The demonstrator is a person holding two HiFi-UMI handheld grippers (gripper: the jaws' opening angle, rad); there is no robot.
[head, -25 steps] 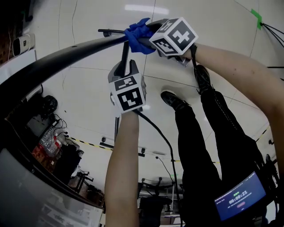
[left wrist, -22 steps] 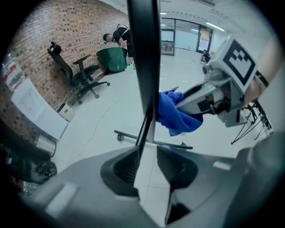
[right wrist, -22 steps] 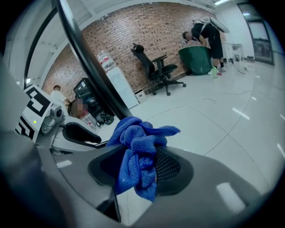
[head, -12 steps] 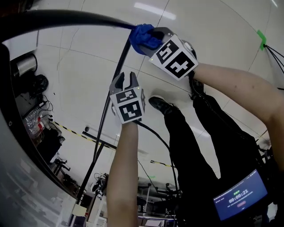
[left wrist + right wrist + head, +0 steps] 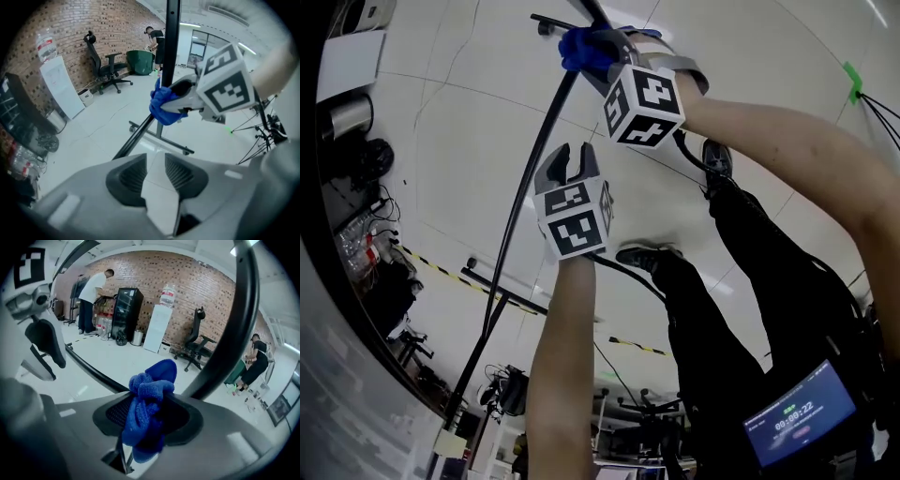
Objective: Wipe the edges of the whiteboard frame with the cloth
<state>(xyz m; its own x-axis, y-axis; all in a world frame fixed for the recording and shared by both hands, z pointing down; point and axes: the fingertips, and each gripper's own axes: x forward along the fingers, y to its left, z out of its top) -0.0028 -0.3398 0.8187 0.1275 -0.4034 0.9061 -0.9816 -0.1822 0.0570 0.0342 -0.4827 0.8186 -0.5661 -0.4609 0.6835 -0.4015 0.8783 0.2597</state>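
My right gripper (image 5: 592,52) is shut on a bunched blue cloth (image 5: 581,47) and holds it against the black bar of the whiteboard frame (image 5: 525,206) near the top of the head view. In the right gripper view the cloth (image 5: 147,399) bulges out between the jaws, and the black bar (image 5: 234,333) curves past just behind it. My left gripper (image 5: 567,161) hangs just below the right one, its jaws a little apart with nothing between them. From the left gripper (image 5: 154,161) I see the cloth (image 5: 164,105) on the upright bar (image 5: 172,47).
The stand's wheeled base (image 5: 161,140) rests on the white floor. An office chair (image 5: 105,65), a green bin (image 5: 140,61) and a person (image 5: 157,40) are by the brick wall. Another person (image 5: 91,296) stands at a black cabinet (image 5: 124,312). My legs (image 5: 741,309) are at the right.
The head view has swung, so the black bar now runs steeply instead of arching across. The right gripper has kept the cloth on the bar. The left gripper stays just below it.
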